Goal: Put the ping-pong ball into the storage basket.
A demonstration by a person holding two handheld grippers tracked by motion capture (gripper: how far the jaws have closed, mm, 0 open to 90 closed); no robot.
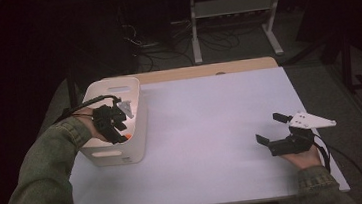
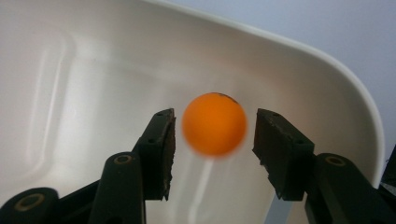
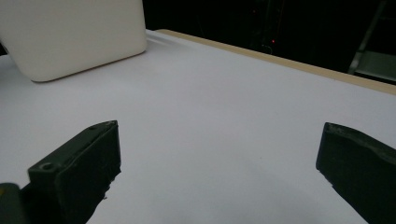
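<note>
Orange ball [image 2: 214, 123] sat blurred btwn the left gripper [image 2: 214, 140] pads, inside the white bin [image 2: 327, 70], gaps showing on both sides, so jaws were spread just clear of it, not pinching. Looked like the release step: ball dropping into the bin. Next move prob. calls for lifting straight up, w/ bin walls close around. Right gripper [image 3: 217, 163] rested wide open over the white table [image 1: 212, 129], plenty of room there.

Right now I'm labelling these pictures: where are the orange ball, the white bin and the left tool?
orange ball [image 2: 214, 123], left gripper view, its middle.
white bin [image 1: 139, 117], high view, right wall.
left tool [image 2: 214, 144], left gripper view, between the tips.
</note>
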